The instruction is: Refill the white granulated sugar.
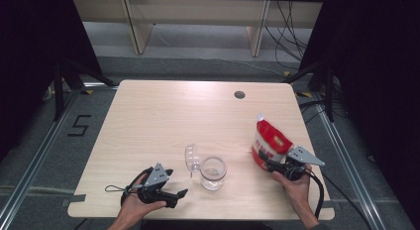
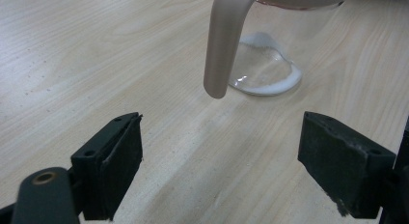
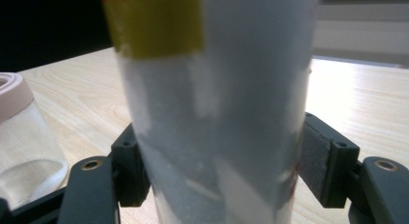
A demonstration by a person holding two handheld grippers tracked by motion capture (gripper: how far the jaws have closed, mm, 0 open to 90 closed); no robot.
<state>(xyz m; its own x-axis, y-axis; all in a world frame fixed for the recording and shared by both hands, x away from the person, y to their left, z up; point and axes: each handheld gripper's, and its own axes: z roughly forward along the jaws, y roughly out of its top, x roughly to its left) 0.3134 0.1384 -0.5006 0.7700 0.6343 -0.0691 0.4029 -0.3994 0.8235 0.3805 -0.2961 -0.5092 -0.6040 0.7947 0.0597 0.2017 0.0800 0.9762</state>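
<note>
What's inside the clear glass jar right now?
The clear glass jar stands open, its hinged lid swung aside. A thin layer of white granules lies on its bottom; otherwise it looks empty. The upper part is cropped in the left gripper view.

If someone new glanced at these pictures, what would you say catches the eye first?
Most striking is the red and white bag standing near the table's right edge, with the right gripper set around its lower part, one jaw on each side. Next is the clear glass jar at the front centre, its hinged lid flipped open to the left. The left gripper rests open on the table beside it, holding nothing.
</note>
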